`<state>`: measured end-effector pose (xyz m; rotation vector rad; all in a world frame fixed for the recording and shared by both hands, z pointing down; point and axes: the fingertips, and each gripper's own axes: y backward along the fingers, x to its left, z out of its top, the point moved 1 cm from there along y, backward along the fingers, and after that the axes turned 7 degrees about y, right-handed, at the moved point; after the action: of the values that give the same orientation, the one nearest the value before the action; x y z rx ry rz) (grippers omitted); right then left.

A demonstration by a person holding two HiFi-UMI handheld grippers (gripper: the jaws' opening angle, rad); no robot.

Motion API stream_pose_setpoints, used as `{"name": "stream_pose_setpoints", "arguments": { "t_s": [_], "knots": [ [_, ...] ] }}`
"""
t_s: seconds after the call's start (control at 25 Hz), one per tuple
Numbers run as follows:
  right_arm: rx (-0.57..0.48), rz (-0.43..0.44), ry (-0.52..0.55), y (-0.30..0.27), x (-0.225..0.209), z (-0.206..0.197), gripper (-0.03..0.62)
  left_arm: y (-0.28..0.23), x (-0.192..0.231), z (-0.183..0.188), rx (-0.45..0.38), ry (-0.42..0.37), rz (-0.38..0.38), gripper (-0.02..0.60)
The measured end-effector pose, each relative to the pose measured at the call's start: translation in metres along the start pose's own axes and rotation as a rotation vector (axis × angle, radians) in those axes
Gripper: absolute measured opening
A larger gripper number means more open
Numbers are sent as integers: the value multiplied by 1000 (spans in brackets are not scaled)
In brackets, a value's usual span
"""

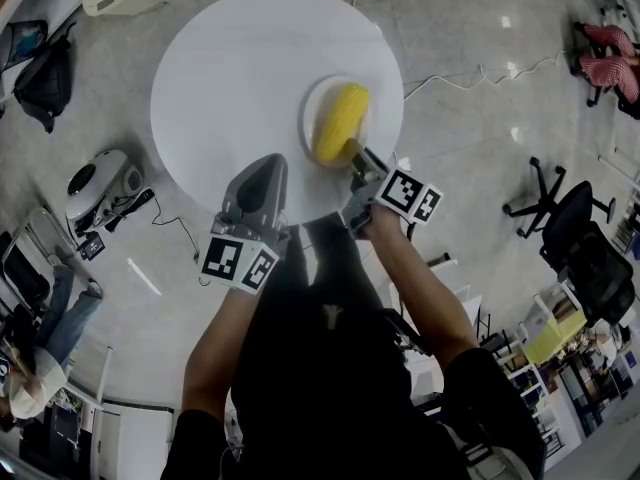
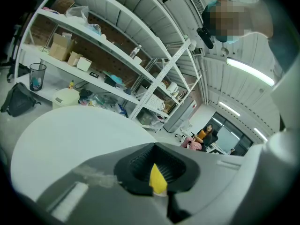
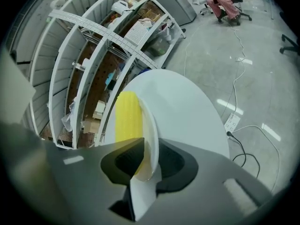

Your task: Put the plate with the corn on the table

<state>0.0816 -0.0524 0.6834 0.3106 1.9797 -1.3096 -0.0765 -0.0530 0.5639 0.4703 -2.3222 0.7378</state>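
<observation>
Smooth round white table (image 1: 230,78), shallow white plate (image 1: 309,118), oblong yellow corn (image 1: 340,123)

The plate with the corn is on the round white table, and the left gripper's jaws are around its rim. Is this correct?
No: the right gripper has its jaws around the rim of the plate, as the right gripper view shows. The rest holds.
</observation>
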Motion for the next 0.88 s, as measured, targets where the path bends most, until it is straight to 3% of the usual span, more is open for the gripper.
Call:
{"name": "stream_pose_setpoints", "arguments": {
  "t_s": [0.48, 0.88],
  "knots": [
    [60, -51, 162, 0, 0, -1, 97, 0, 1, -1, -2, 4, 3, 3],
    [70, -86, 259, 6, -1, -1, 146, -1, -1, -3, -2, 9, 4, 3]
  ]
}}
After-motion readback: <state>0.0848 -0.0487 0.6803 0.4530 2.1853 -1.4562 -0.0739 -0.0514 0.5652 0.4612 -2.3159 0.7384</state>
